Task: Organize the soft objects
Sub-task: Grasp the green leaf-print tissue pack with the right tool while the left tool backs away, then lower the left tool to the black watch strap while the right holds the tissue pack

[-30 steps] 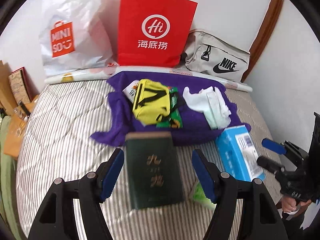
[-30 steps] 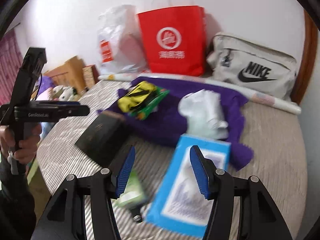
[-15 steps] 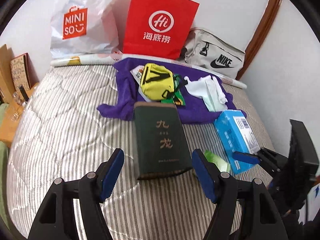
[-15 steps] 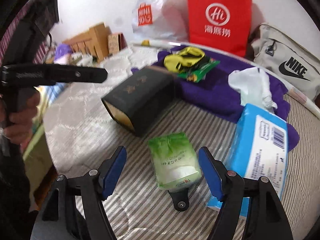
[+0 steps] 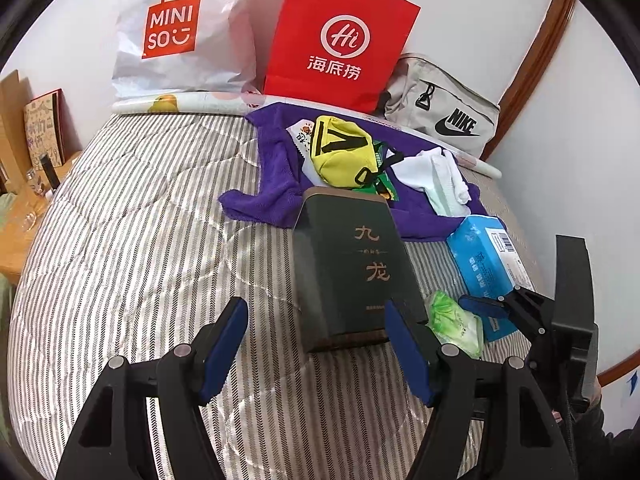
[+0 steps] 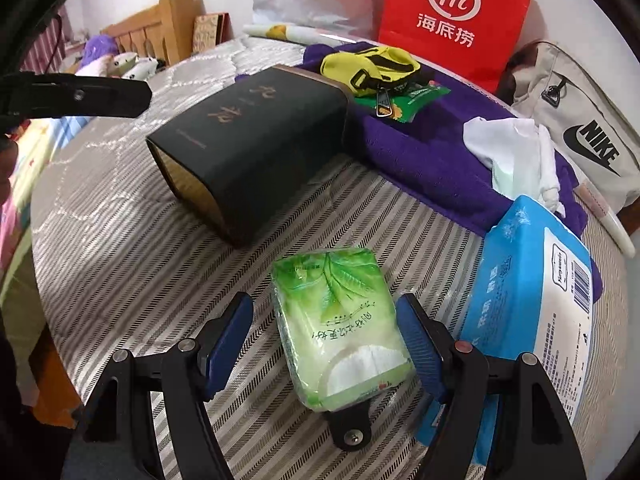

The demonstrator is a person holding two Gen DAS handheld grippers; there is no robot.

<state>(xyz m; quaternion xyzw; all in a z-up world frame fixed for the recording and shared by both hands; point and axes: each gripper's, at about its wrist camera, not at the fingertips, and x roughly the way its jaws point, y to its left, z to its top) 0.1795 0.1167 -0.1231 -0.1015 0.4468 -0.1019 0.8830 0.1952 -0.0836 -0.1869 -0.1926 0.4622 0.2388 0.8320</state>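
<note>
Green tissue pack point(image 6: 340, 328) lies on the bed between my right claw point(image 6: 326, 344), spread wide for grabbing; my left claw point(image 5: 316, 350) hangs open before the dark box point(image 5: 352, 264).

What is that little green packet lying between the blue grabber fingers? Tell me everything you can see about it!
The green packet looks like a small soft pack of tissues in shiny, crinkly plastic wrap. It has pale green leaf pictures, some dark printed writing and a white patch near one end. It lies flat on the striped quilt, slightly slanted, between the dark box and the blue tissue pack, touching neither. The right gripper stands open around it, with a gap showing on the left side.
</note>
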